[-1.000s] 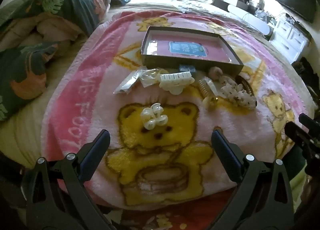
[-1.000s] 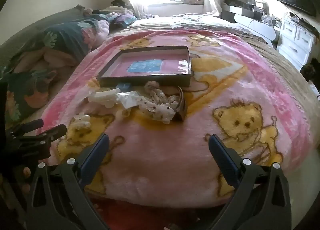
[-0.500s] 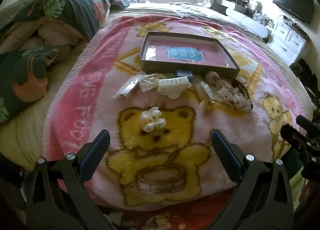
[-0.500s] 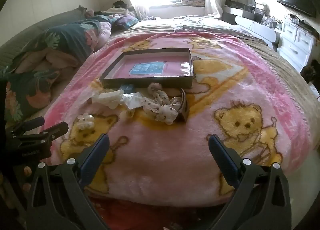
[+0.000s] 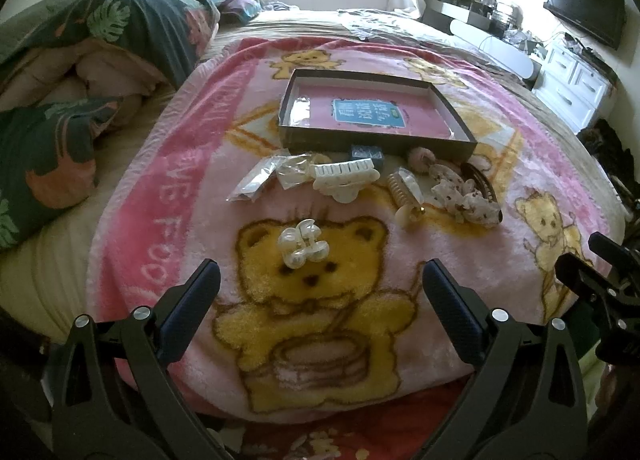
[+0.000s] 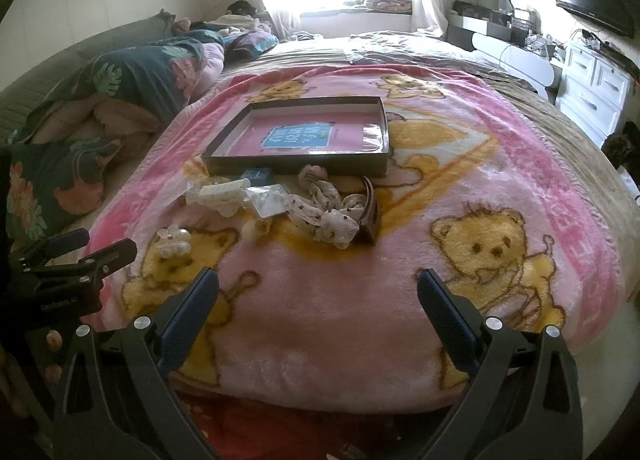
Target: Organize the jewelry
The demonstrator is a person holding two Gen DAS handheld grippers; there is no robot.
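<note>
Jewelry and hair pieces lie loose on the pink bear blanket (image 5: 168,220) in front of the shallow box (image 5: 376,140), nothing in it yet, so sorting looks unstarted. Left gripper (image 5: 320,292) and right gripper (image 6: 318,292) both hang wide and empty. Likely next: left closes on the pearl claw clip (image 5: 303,244), nearest and well apart from the pile.

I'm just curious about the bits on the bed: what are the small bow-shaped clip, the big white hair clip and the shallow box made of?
The bow-shaped clip looks like glossy, pearly translucent plastic; it catches highlights. The big white hair clip seems opaque, matte cream plastic with moulded teeth. The box is probably cardboard: thin, straight dark walls with pale inner faces, though I can't be sure.
</note>
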